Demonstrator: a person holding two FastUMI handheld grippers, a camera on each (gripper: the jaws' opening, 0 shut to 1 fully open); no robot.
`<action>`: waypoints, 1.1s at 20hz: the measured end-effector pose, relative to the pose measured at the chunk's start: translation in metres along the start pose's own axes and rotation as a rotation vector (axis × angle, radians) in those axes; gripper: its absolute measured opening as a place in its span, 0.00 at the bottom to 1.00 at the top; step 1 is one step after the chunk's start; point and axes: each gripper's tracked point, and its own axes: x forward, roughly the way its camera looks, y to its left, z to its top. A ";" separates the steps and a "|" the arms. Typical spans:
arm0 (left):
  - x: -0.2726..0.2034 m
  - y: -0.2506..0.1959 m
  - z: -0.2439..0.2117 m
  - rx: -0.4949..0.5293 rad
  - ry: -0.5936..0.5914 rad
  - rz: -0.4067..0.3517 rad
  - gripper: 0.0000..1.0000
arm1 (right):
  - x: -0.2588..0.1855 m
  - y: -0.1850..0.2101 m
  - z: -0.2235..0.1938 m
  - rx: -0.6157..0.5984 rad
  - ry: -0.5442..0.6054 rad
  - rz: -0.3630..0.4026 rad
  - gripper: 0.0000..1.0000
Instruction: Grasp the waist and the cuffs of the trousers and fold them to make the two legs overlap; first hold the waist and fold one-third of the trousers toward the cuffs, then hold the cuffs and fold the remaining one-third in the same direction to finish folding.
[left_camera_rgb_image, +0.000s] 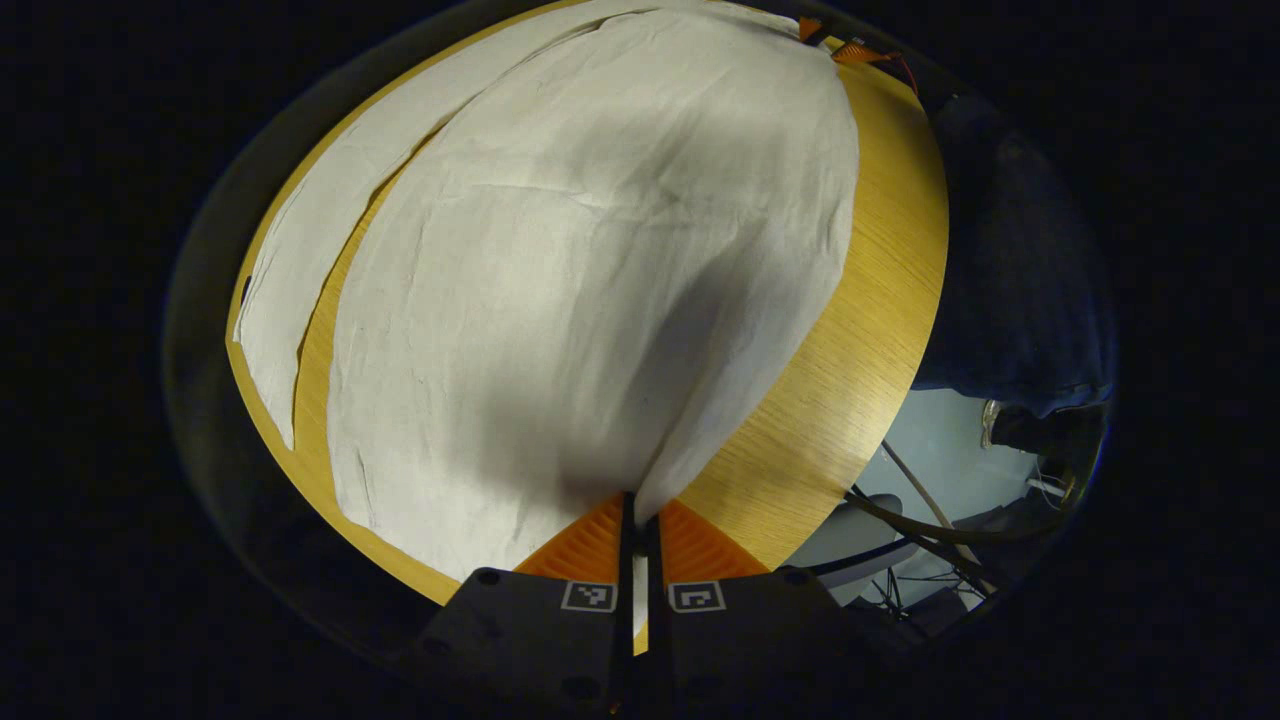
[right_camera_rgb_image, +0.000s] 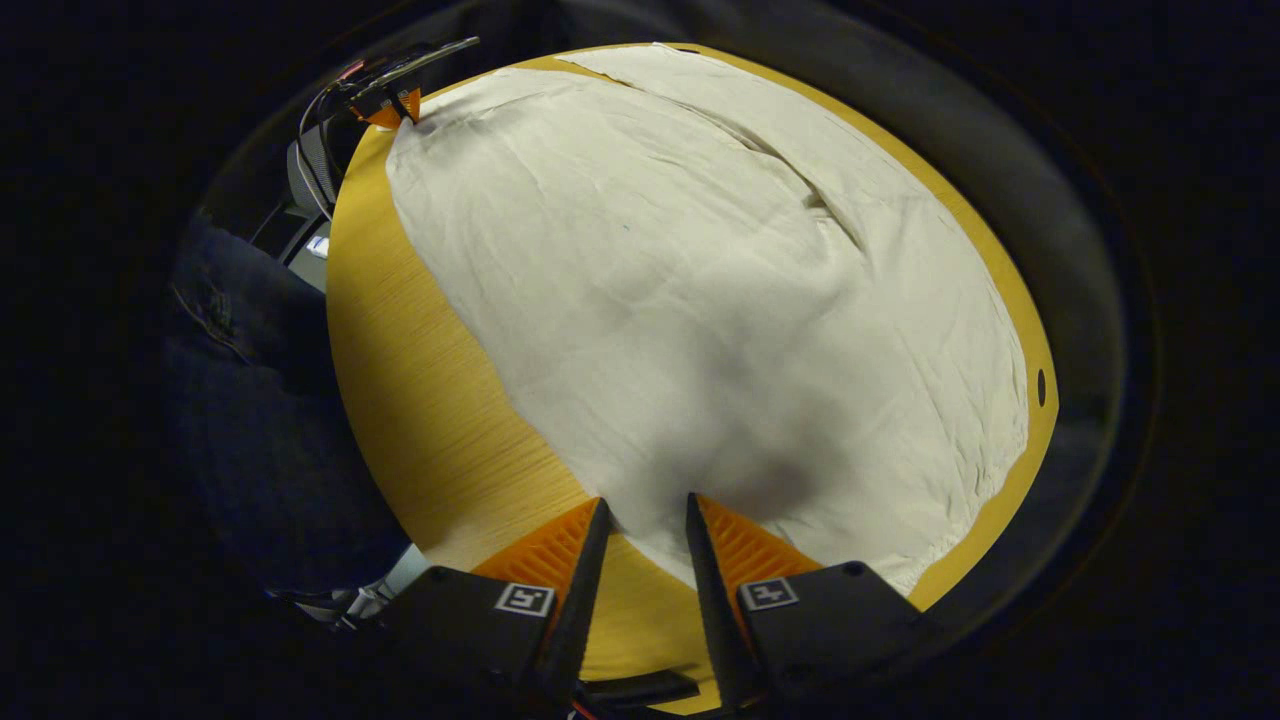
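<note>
In the left gripper view the left gripper (left_camera_rgb_image: 640, 515) has its jaws pinched together on a corner of the pale trousers (left_camera_rgb_image: 590, 270), which spread up the frame over the wooden table (left_camera_rgb_image: 880, 300). In the right gripper view the right gripper (right_camera_rgb_image: 645, 520) stands with jaws parted around the trousers' near edge; the 2 legs lie toward the upper right.
</note>
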 end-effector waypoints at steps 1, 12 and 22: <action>-0.001 0.000 0.000 -0.002 0.002 -0.004 0.04 | 0.001 -0.001 0.000 -0.010 0.000 -0.009 0.31; -0.005 0.006 0.007 -0.001 -0.021 0.008 0.00 | -0.003 -0.007 -0.004 0.039 0.001 -0.085 0.03; -0.011 0.024 0.012 -0.234 -0.177 0.126 0.00 | -0.011 -0.013 -0.001 0.195 -0.072 -0.209 0.02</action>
